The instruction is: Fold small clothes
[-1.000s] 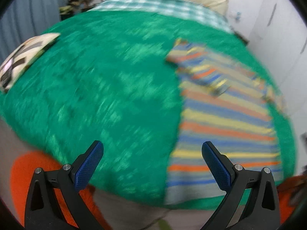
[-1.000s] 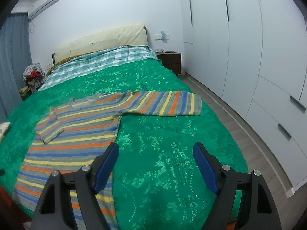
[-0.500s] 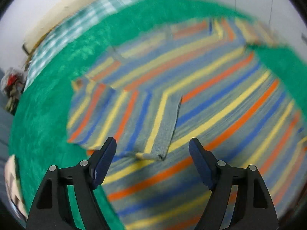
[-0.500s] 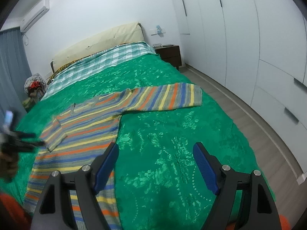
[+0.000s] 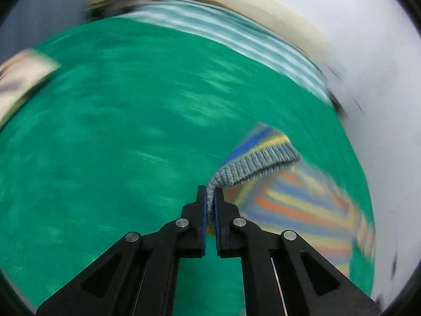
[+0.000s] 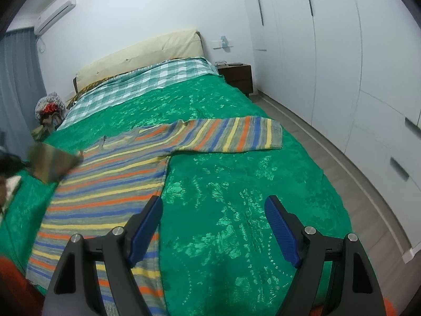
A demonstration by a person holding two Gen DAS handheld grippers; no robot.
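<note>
The left tool [image 5: 210, 205] is pinched tight on the ribbed cuff [image 5: 252, 166] of the striped sweater [image 6: 110, 184], lifting that sleeve clear of the green bedspread [image 6: 236, 210]; gripping the cuff end probably gives control of the whole sleeve, so it can be carried across the body for a fold. The sweater lies flat along the left side of the bed, hem near the foot edge, its other sleeve [image 6: 231, 137] stretched out toward the right edge. The right tool [image 6: 213, 226] hovers wide apart with nothing between its pads, over the bedspread near the foot, likely waiting for that far sleeve. Motion blur smears the left view, and in the right view the lifted sleeve is only a dim smudge at the left margin.
</note>
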